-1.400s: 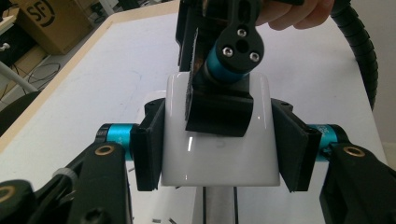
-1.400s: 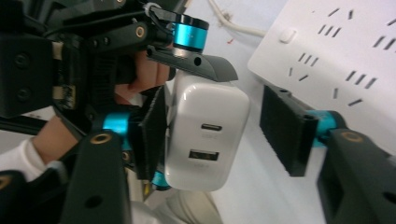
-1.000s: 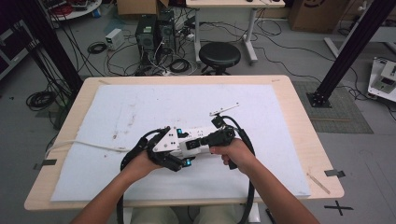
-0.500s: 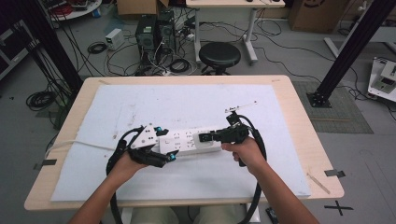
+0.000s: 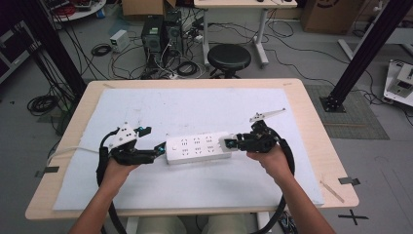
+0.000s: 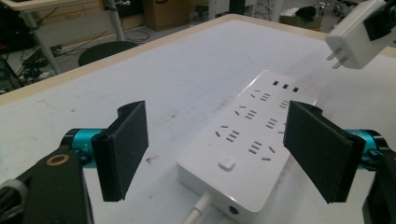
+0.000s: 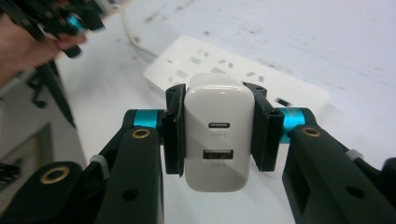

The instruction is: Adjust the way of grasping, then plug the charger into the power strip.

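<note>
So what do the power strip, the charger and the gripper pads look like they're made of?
Power strip: smooth white plastic, probably moulded, with a faint sheen.
Charger in the right gripper: glossy white plastic, soft reflections.
Left gripper pads: matte black, likely rubber or foam; no glare.

The left gripper (image 6: 215, 154) has its two black jaws wide apart, and between them a white power strip (image 6: 247, 140) lies flat on the white table cover (image 6: 177, 70), with its cord end and a square button nearest to the camera. At the top right corner a white charger (image 6: 357, 35) with two metal prongs hangs in the air above the far end of the strip, not touching it, and a dark part grips it at the edge of the picture. Behind the table edge a black round stool (image 6: 109, 50) and a cardboard box (image 6: 170, 11) stand on the floor.
</note>
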`<state>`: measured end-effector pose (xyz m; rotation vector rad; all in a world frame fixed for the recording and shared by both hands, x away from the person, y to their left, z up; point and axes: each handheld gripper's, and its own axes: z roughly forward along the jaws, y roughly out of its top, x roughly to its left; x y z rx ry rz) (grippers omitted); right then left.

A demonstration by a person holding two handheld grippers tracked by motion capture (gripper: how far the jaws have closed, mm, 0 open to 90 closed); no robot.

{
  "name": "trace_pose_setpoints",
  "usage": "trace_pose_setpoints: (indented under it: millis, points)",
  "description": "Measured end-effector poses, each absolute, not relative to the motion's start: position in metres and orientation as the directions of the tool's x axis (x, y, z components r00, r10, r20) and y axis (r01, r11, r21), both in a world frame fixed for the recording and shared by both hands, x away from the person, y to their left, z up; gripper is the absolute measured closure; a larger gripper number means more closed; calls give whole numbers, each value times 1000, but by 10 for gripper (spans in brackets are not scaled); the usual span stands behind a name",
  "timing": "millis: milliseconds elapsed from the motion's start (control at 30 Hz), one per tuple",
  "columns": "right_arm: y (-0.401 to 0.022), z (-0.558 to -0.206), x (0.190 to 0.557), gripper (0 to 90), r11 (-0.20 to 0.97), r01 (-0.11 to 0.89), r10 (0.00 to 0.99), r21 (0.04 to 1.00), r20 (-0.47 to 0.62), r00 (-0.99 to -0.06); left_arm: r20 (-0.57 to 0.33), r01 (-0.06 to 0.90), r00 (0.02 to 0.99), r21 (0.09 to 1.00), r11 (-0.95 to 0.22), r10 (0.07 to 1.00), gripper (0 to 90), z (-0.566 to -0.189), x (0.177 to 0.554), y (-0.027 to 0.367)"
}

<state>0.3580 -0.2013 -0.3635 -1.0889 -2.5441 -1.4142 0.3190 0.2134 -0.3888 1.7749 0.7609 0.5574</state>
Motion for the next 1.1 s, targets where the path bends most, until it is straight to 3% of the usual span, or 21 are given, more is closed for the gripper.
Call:
trace_pose_setpoints:
  millis: [200, 700, 1100]
  points:
    - [-218, -361, 356, 634, 425, 558, 616, 713, 224, -755, -25, 240, 675, 953, -187, 737, 222, -388, 319, 226]
    - [-257, -355, 352, 634, 415, 545, 652, 728, 181, -737, -59, 268, 655, 950, -159, 753, 222, -388, 313, 247]
    - [-257, -344, 353, 634, 450, 521, 642, 726, 142, -753, -55, 268, 657, 949, -166, 752, 219, -387, 307, 258]
